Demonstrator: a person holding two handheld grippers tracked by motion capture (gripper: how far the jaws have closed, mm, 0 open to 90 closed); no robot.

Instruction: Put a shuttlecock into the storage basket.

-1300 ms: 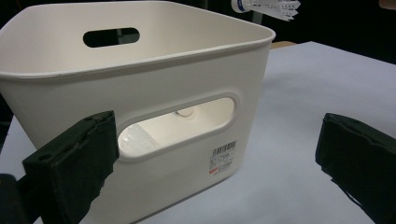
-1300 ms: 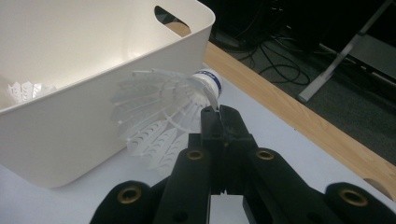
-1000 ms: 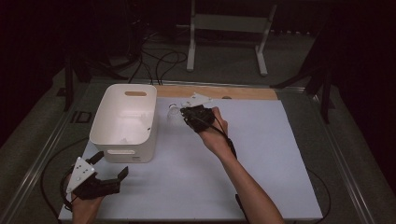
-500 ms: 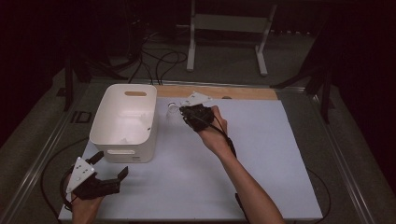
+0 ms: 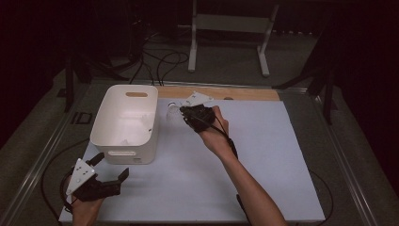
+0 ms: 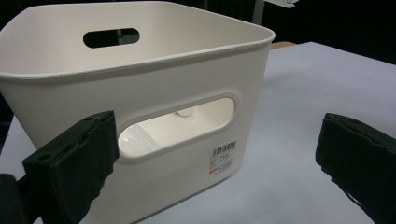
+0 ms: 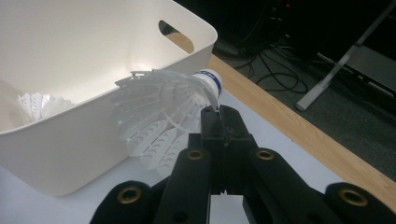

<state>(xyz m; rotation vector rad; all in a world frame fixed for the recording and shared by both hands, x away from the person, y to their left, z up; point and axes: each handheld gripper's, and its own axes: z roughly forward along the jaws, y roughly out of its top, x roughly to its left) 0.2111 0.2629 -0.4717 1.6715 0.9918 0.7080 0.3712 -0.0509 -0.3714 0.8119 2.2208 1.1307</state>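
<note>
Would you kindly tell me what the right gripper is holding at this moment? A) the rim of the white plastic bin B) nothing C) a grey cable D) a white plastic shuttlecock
D: the right gripper has its fingers closed on a white plastic shuttlecock, held beside the white plastic bin, apart from its rim.

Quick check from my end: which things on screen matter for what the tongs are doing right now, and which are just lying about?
Part of the job:
- shuttlecock, pinched in the right tongs
- white bin, beside it, with another shuttlecock inside
- left tongs, open, near the bin's front

Just lying about:
- metal stand behind the table
- floor cables
- wooden strip along the far edge
</note>
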